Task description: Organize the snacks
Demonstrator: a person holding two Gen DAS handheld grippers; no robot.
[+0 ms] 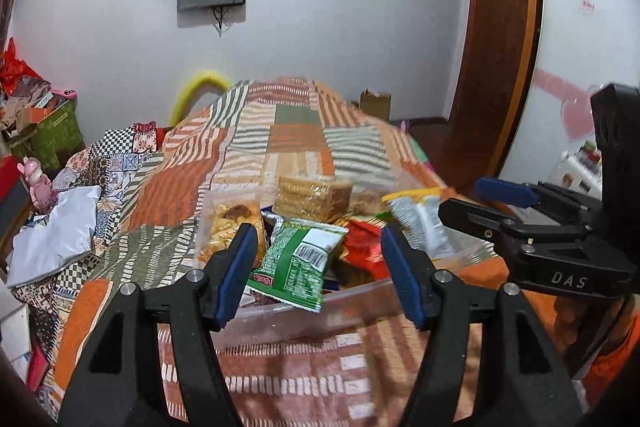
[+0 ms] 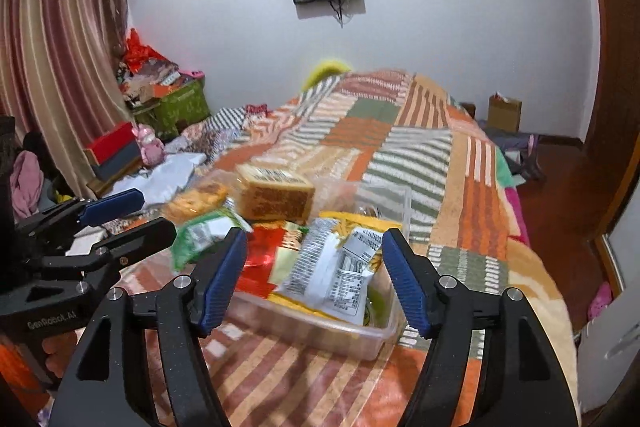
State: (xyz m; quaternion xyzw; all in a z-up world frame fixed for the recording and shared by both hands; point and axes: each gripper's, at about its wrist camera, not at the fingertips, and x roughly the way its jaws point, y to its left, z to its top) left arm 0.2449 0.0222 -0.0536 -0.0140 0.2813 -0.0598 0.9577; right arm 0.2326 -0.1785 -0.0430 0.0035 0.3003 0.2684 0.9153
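A clear plastic bin [image 1: 352,293] sits on the patchwork bedspread, heaped with snack packets. In the left wrist view a green packet [image 1: 300,263] lies on its near rim, with a red packet [image 1: 362,247], a wafer block [image 1: 314,197], a biscuit bag [image 1: 234,227] and a silver-yellow packet [image 1: 418,217]. My left gripper [image 1: 318,273] is open just before the green packet and holds nothing. My right gripper [image 2: 314,279] is open over the silver-yellow packet [image 2: 336,267] in the bin [image 2: 320,327], empty. Each gripper shows in the other's view, left gripper [image 2: 120,215], right gripper [image 1: 476,199].
The bedspread [image 1: 280,131] covers the bed. A white bag [image 1: 60,231] and a pink toy [image 1: 38,183] lie left. Green boxes [image 2: 180,107] and curtains [image 2: 52,75] stand by the far left wall. A brown door [image 1: 504,47] and a cardboard box [image 2: 505,114] are right.
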